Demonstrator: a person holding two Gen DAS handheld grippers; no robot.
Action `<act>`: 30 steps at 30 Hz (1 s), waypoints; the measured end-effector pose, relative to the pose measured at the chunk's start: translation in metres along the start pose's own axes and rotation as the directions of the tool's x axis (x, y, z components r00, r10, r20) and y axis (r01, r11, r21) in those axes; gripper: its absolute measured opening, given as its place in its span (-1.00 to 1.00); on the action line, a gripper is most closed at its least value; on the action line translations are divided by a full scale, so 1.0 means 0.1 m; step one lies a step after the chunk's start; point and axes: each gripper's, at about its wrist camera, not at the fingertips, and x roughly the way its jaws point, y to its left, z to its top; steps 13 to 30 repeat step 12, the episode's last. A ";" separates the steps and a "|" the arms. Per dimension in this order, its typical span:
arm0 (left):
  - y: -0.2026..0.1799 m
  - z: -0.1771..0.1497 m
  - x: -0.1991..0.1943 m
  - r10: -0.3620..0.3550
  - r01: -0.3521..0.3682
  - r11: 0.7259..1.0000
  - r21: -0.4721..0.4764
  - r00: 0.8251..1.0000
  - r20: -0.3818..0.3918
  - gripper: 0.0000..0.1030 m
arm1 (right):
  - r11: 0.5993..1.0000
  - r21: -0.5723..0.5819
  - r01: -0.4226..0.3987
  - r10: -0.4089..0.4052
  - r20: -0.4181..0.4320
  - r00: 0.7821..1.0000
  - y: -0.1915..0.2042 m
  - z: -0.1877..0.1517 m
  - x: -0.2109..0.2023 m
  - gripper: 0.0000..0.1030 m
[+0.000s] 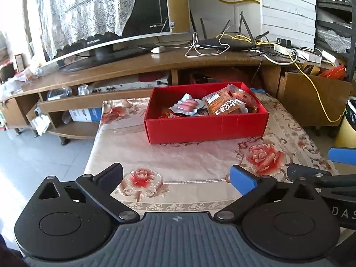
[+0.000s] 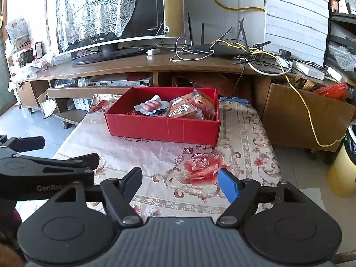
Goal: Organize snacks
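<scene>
A red cardboard box (image 1: 207, 131) (image 2: 162, 130) stands on the far half of a floral-clothed table (image 1: 178, 155) (image 2: 155, 153). Inside it lie a clear pack of pink sausages (image 1: 188, 106) (image 2: 152, 106), an orange snack packet (image 1: 222, 104) (image 2: 182, 110) and several more wrappers beneath and beside them. My left gripper (image 1: 176, 178) hovers over the table's near edge, open wide with nothing between its fingers. My right gripper (image 2: 181, 182) hangs beside it to the right, open and empty too. Each shows in the other's view: the right gripper (image 1: 318, 162), the left gripper (image 2: 69, 150).
Behind the table runs a low wooden TV stand (image 1: 155, 64) with a lace-draped television (image 1: 100, 22), a router (image 2: 222, 50) and tangled cables. A yellow bin (image 2: 342, 173) stands on the floor at the right. Grey floor tiles (image 1: 40, 155) lie left of the table.
</scene>
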 end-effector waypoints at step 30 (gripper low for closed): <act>0.03 -0.01 0.04 -0.015 0.014 1.000 -0.021 0.999 -0.042 1.00 | 1.000 -0.007 0.000 0.000 -0.014 1.000 0.00 -0.01 0.03 0.38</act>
